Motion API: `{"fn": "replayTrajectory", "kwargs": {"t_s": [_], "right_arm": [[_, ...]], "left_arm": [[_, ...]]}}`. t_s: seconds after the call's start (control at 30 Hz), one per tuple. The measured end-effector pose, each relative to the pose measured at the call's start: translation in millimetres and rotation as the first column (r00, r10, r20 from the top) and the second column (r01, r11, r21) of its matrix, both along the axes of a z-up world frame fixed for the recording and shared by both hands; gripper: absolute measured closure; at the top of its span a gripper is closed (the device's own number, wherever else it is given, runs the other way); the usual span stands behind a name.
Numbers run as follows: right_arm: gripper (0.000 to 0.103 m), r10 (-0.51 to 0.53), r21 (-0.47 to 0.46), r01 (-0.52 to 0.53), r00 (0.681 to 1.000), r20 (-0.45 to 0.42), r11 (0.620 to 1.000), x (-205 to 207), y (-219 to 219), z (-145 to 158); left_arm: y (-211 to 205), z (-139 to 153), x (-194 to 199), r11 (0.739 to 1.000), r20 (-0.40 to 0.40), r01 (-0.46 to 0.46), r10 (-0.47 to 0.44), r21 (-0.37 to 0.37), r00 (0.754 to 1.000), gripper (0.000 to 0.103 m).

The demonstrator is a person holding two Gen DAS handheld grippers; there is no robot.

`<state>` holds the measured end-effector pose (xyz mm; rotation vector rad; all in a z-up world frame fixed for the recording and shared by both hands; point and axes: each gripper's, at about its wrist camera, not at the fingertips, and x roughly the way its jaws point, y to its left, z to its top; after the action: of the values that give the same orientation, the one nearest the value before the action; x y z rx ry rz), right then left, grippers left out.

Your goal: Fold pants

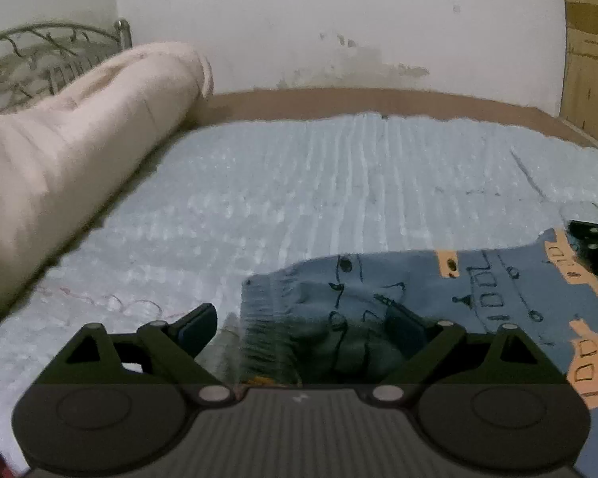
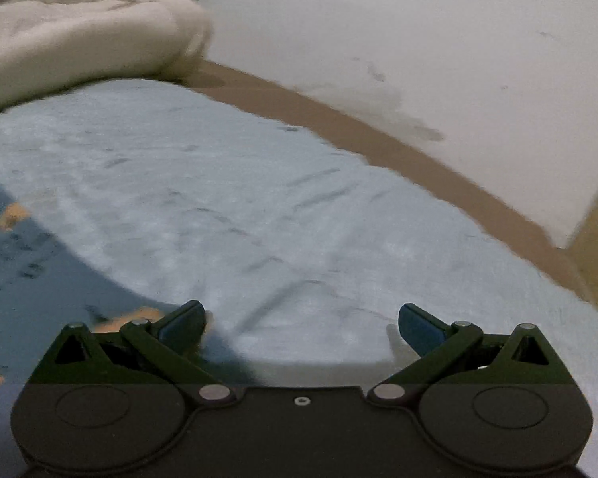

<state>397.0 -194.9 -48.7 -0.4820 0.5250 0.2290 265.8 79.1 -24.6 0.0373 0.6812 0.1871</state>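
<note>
- Along the left of the bed lies a cream bolster [image 1: 71, 127], rolled and long, touching the blue sheet [image 1: 299, 183]; the right wrist view shows its end [image 2: 83, 36] at the upper left.
- Behind the bolster stands a metal headboard [image 1: 32, 55] with scrollwork.
- Nothing lies on the sheet ahead of either gripper.
- Pants [image 1: 438, 298], blue with orange patches and dark line drawings, lie flat on the sheet at the lower right of the left wrist view; their ribbed, bunched end sits between the left gripper's fingers, with no pad pressing on it.
- Left gripper [image 1: 299, 322]: jaws spread wide, low over the pants.
- Right gripper [image 2: 301, 322]: jaws spread wide, nothing between them; it hangs over bare sheet at the pants' [image 2: 40, 271] edge, its left finger over the cloth.
- A dark piece of the right gripper [image 1: 594, 247] shows at the right edge of the left wrist view, over the pants.
- The sheet is pale blue, textured, lightly creased.
- A brown strip [image 1: 378, 101] borders the bed's far side.
- A white wall [image 1: 339, 20] behind it shows stains and flaked paint.
- Wooden furniture [image 1: 590, 59] stands at the far right corner.
</note>
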Motion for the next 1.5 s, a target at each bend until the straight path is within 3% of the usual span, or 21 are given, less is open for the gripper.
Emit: {"fn": "replayTrajectory", "kwargs": {"t_s": [0.07,0.27,0.37,0.5,0.67,0.87,1.07,1.2,1.37,1.5], "right_arm": [[0.001,-0.016,-0.009,0.016,0.999,0.034,1.000,-14.4,-12.1,9.3],[0.001,0.112,0.063,-0.112,0.994,0.016,0.992,-101.5,-28.2,22.0],[0.001,0.161,0.068,-0.160,0.987,-0.006,0.985,-135.5,-31.0,11.8],[0.001,0.087,-0.009,-0.086,0.995,0.043,0.996,-160.7,-65.3,2.0],[0.001,-0.129,-0.017,0.131,0.990,0.055,0.991,-159.6,-154.6,0.6],[0.001,-0.314,0.150,0.305,0.949,0.040,0.941,-167.8,-270.2,0.9],[0.001,-0.471,0.428,0.387,0.876,0.107,0.817,-206.5,-332.2,12.7],[0.001,-0.454,0.533,0.348,0.888,0.077,0.771,-227.1,-337.5,20.3],[0.001,-0.313,0.592,0.248,0.950,0.009,0.767,-250.0,-319.7,28.3],[0.001,-0.284,0.612,0.289,0.953,-0.108,0.736,-245.9,-306.7,25.0]], "left_arm": [[-7.2,5.5,-9.0,1.000,0.020,0.010,-0.010,0.007,1.000,0.004],[-46.4,19.4,-36.5,0.992,0.110,0.128,-0.127,0.003,0.986,0.001],[-59.0,13.7,-39.2,0.988,0.080,0.154,-0.155,0.023,0.985,0.001],[-63.4,2.7,-39.1,0.987,0.018,0.115,-0.118,0.113,0.993,0.001],[-57.3,-2.9,-40.9,0.989,-0.013,0.087,-0.086,0.117,0.996,0.001],[-69.4,3.7,-46.9,0.990,-0.016,0.067,-0.066,0.124,0.998,0.001],[-104.6,18.8,-45.7,0.990,0.017,0.124,-0.126,0.069,0.992,0.001],[-143.2,24.6,-36.9,0.978,0.046,0.207,-0.207,-0.005,0.977,0.001],[-203.1,23.3,-18.9,0.932,0.045,0.350,-0.348,-0.088,0.937,0.001],[-239.5,18.1,-9.8,0.896,0.041,0.427,-0.425,-0.121,0.904,0.001]]}}
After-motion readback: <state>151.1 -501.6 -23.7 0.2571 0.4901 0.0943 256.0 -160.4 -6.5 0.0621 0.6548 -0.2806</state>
